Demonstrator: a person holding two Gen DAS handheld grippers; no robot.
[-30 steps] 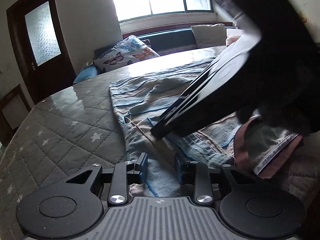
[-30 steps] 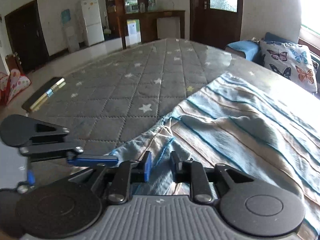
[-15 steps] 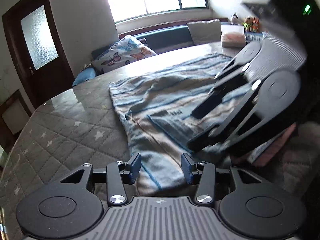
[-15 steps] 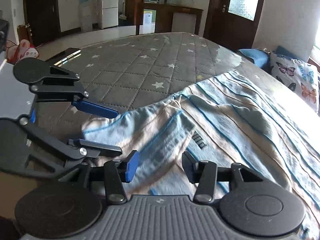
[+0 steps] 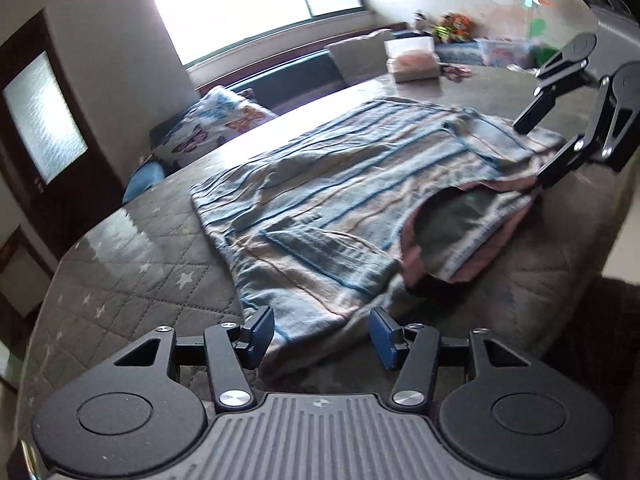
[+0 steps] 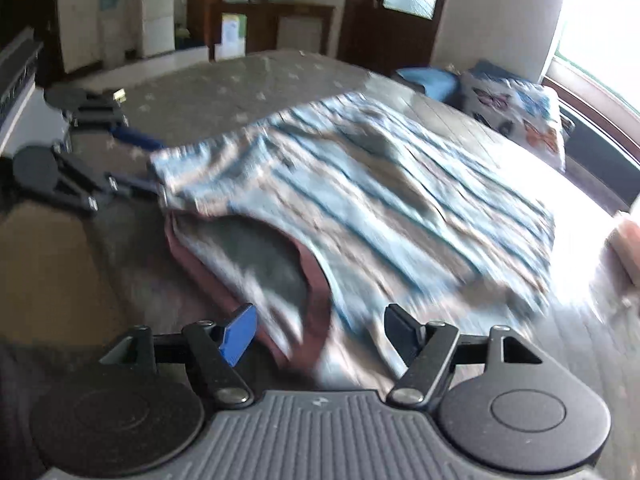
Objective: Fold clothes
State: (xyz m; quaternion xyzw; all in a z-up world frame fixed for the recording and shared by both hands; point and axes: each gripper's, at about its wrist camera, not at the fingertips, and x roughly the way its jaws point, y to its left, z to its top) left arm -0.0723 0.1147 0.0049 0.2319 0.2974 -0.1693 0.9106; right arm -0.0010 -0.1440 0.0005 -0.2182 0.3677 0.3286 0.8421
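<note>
A blue and beige striped garment (image 5: 360, 200) with a pink neck band (image 5: 472, 264) lies spread on the grey quilted surface (image 5: 132, 280); both sleeves are folded in over the body. My left gripper (image 5: 322, 338) is open, with the near shoulder corner of the garment lying loose between its jaws. My right gripper (image 6: 320, 338) is open at the collar end, cloth lying between its jaws. Each gripper shows in the other's view: the right one (image 5: 536, 152) at the far shoulder, the left one (image 6: 140, 164) at the left edge of the garment (image 6: 380, 208).
A butterfly-print pillow (image 5: 212, 128) and a blue cushion (image 5: 144, 176) lie past the far edge under the window. Boxes and toys (image 5: 412, 60) sit at the far right. A dark door (image 6: 388, 12), a cabinet and a white fridge (image 6: 156, 12) stand behind.
Both grippers opened and let go of the sleeves, which now lie folded on the body. Both pulled back toward the collar end, and the right one swung away to the right.
</note>
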